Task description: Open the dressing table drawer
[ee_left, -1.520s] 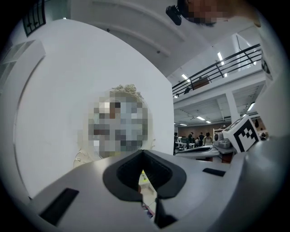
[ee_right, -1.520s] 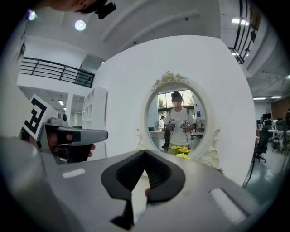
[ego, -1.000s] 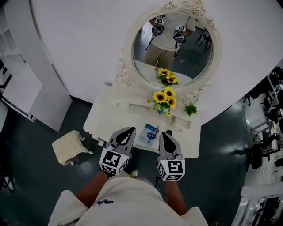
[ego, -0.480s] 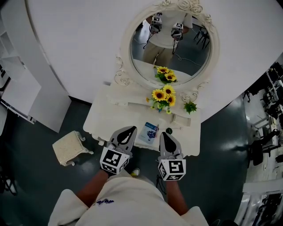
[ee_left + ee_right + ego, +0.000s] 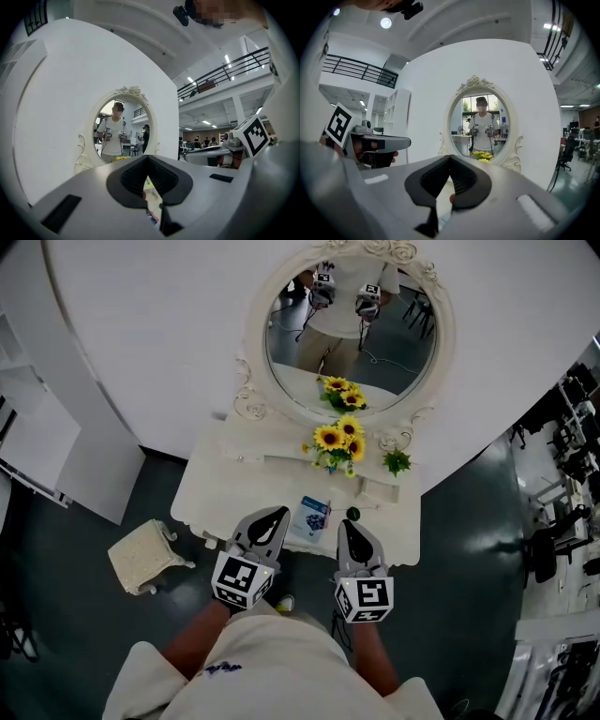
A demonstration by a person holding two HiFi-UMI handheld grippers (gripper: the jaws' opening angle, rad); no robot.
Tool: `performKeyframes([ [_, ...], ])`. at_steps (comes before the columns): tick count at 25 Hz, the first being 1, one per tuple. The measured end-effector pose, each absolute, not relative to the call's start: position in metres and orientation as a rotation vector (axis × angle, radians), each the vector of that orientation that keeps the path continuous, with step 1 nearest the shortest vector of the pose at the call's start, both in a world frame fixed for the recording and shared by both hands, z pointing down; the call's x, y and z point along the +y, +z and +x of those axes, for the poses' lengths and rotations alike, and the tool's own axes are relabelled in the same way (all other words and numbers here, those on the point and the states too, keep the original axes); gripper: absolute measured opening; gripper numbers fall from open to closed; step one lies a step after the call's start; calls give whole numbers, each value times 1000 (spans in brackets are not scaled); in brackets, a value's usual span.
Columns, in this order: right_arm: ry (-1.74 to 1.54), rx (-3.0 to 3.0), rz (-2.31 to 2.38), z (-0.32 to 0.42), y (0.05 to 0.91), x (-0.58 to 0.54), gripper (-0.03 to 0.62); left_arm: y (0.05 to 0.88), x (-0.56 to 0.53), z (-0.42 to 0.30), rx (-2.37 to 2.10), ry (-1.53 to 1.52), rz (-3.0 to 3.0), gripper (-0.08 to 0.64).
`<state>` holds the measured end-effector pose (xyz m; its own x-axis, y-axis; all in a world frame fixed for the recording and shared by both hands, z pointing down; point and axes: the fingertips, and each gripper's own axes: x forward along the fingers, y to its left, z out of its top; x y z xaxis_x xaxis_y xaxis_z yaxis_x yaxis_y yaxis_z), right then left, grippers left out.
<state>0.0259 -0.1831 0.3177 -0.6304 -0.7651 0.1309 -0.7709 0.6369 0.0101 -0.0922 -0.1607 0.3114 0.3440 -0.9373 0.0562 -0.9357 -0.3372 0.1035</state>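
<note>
While the left gripper (image 5: 270, 517) and right gripper (image 5: 349, 525) are both clenched on nothing, the table (image 5: 225, 486) stands just ahead.
Their tips lie side by side at its front edge, a blue packet (image 5: 314, 517) on the top between them; the drawer under that edge is hidden from above. Sunflowers (image 5: 337, 441) stand below the mirror (image 5: 352, 329).

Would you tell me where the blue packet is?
In the head view, the blue packet lies on the dressing table near its front edge, below the sunflowers.
</note>
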Motion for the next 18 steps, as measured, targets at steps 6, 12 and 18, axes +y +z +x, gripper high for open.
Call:
performKeyframes([
  [6,74,-2728,1295,29,317,-185,11,311,-162,-88,-1724,-16,2481,8],
  [12,73,-2731,1288,26,317,-183,11,312,-160,-92,-1733,-13,2475,9],
  [18,76,-2730,1280,24,321,-181,11,315,-157,-93,-1735,-20,2468,8],
])
